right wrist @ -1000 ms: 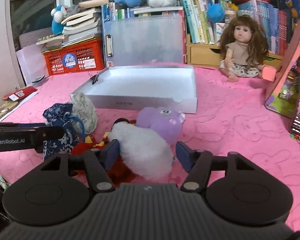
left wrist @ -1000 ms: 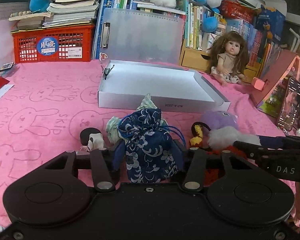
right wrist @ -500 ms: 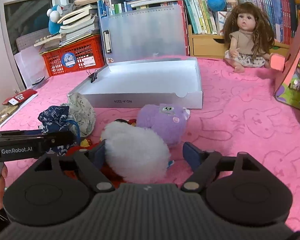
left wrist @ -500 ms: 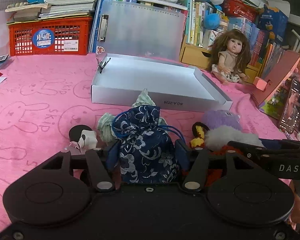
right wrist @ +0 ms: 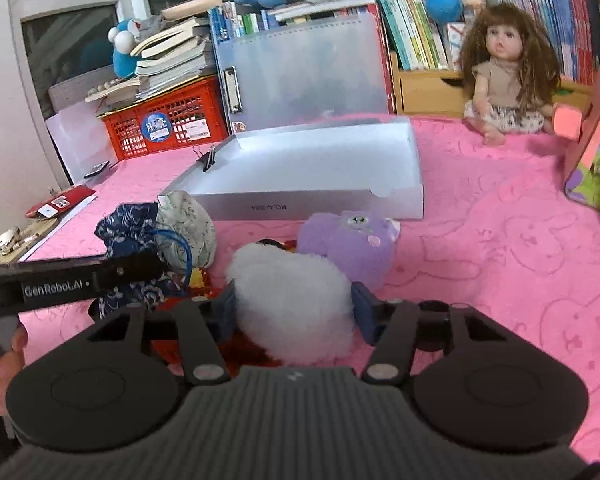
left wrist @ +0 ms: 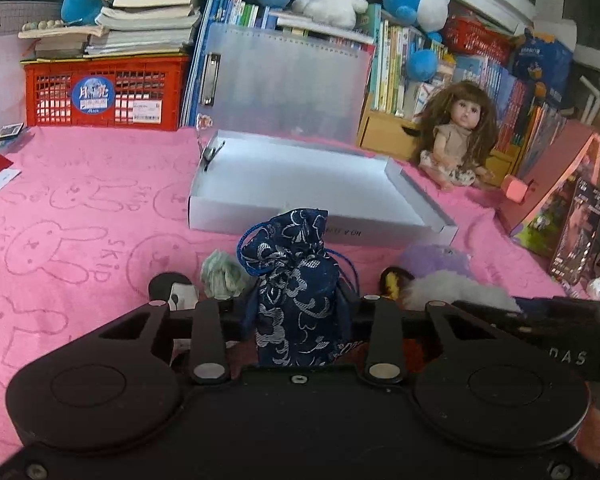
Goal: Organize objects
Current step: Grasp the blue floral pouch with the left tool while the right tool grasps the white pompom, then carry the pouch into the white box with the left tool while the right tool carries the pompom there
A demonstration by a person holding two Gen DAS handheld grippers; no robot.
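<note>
The blue brocade pouch stands upright between the closing left hand-held gripper pads, near the white box. The right hand-held gripper closes on white fluffy plush.

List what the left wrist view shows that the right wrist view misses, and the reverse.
Only the left wrist view: the left gripper closing on the blue brocade pouch, plus a small black-and-white figure.

Only the right wrist view: the right gripper closing on the white fluffy toy, and the window at far left.

Both: the pouch, white toy, purple plush, open white box, doll and red crate.
</note>
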